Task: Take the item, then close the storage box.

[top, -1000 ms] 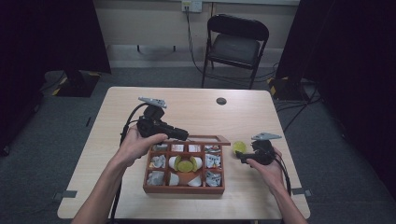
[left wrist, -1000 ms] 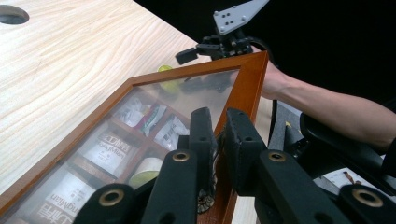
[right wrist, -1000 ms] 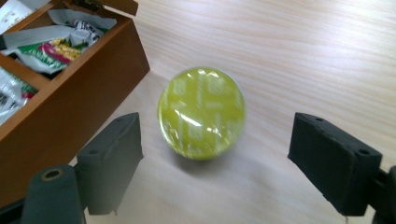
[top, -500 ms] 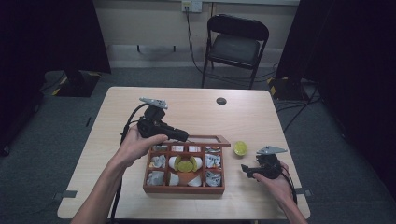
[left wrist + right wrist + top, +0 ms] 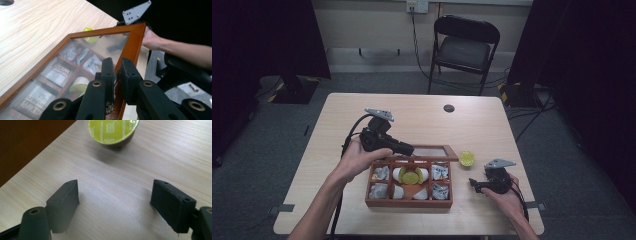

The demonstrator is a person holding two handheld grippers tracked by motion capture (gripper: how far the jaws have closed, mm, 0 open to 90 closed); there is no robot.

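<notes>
The left gripper (image 5: 115, 75) pinches the glazed wooden lid (image 5: 135, 42) of the compartmented wooden box (image 5: 408, 201) near the table's (image 5: 492, 120) front edge. The right gripper (image 5: 115, 202) gapes wide just short of a round yellow-green capsule (image 5: 112, 131).

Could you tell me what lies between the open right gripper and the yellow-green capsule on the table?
Only bare tabletop lies between the right gripper and the capsule, as the right gripper view shows.
</notes>
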